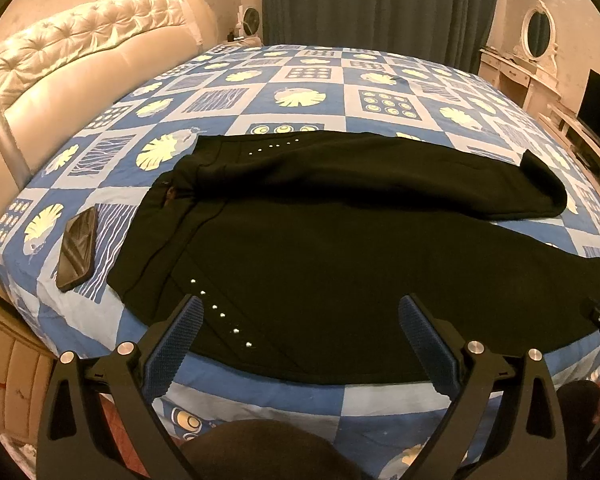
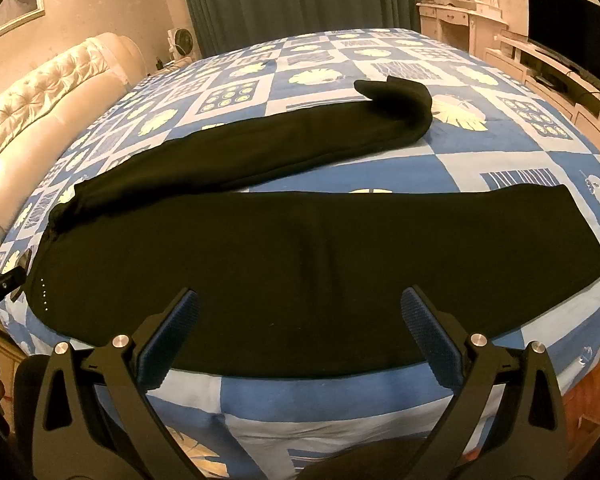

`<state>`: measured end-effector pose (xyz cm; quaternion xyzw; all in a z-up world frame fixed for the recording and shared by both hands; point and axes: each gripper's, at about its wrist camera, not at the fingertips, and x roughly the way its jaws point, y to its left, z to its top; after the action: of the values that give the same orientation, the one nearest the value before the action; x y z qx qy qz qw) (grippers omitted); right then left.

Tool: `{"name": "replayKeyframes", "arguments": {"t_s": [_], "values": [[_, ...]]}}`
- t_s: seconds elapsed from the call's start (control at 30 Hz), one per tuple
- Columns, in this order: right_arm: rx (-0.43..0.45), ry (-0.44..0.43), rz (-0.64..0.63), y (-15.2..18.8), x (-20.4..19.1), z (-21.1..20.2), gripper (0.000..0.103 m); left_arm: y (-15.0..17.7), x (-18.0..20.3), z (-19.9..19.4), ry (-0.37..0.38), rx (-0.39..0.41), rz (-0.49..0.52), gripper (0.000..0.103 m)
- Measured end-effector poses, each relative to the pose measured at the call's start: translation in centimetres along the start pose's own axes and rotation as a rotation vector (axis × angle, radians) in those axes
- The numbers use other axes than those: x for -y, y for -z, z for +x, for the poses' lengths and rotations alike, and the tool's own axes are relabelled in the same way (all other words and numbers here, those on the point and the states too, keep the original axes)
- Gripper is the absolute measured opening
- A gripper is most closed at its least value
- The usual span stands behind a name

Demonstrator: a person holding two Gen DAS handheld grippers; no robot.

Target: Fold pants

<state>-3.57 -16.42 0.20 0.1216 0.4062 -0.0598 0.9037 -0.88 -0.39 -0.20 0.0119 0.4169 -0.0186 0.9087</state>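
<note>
One pants [image 1: 340,248], one phone [image 1: 77,248], one bed [image 1: 300,80] — two grippers.

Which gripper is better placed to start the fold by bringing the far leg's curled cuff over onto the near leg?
Probably the right gripper. It hangs open over the leg end of the black pants, with the curled cuff ahead. The left gripper, also open, hangs near the waistband.

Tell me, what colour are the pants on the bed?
Black pants, with small silvery studs; clearest in the left wrist view.
</note>
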Motion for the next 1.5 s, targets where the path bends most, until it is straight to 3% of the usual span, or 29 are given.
{"name": "replayKeyframes", "arguments": {"t_s": [0.2, 0.37, 0.5, 0.6, 0.67, 0.73, 1.0, 1.17, 1.23, 1.37, 1.5], "values": [[-0.008, -0.012, 0.007, -0.1, 0.1, -0.1, 0.101, -0.6, -0.3, 0.4, 0.108, -0.094, 0.008, 0.097], [-0.024, -0.025, -0.011, 0.1, -0.4, 0.0, 0.101, -1.9, -0.8, -0.5, 0.088, -0.057, 0.129, 0.097], [-0.047, -0.049, -0.007, 0.3, -0.8, 0.3, 0.101, -3.6, -2.8, 0.3, 0.163, -0.106, 0.175, 0.097], [-0.065, -0.068, -0.004, 0.3, -1.3, 0.5, 0.101, -6.0, -6.0, 1.6, 0.183, -0.11, 0.143, 0.097], [-0.068, -0.078, 0.004, 0.3, -1.6, 0.5, 0.101, -8.2, -8.8, 3.2, 0.152, -0.1, 0.124, 0.097], [-0.073, -0.094, 0.025, 0.1, -2.0, 0.7, 0.101, -10.6, -12.0, 6.4, 0.113, -0.14, 0.1, 0.097], [-0.105, -0.14, 0.062, -1.2, -4.3, 2.9, 0.101, -16.2, -21.3, 19.1, 0.154, -0.271, -0.039, 0.097], [-0.128, -0.161, 0.073, -1.9, -5.5, 4.5, 0.101, -17.8, -24.7, 25.3, 0.373, -0.314, -0.254, 0.097], [-0.137, -0.176, 0.079, -2.2, -5.9, 5.1, 0.101, -18.1, -24.8, 26.4, 0.441, -0.31, -0.295, 0.097], [-0.149, -0.194, 0.087, -2.6, -6.3, 6.0, 0.101, -19.1, -23.5, 27.0, 0.476, -0.285, -0.224, 0.097], [-0.162, -0.22, 0.1, -3.0, -6.4, 6.8, 0.101, -19.9, -21.9, 27.4, 0.572, -0.294, -0.18, 0.097]]}}
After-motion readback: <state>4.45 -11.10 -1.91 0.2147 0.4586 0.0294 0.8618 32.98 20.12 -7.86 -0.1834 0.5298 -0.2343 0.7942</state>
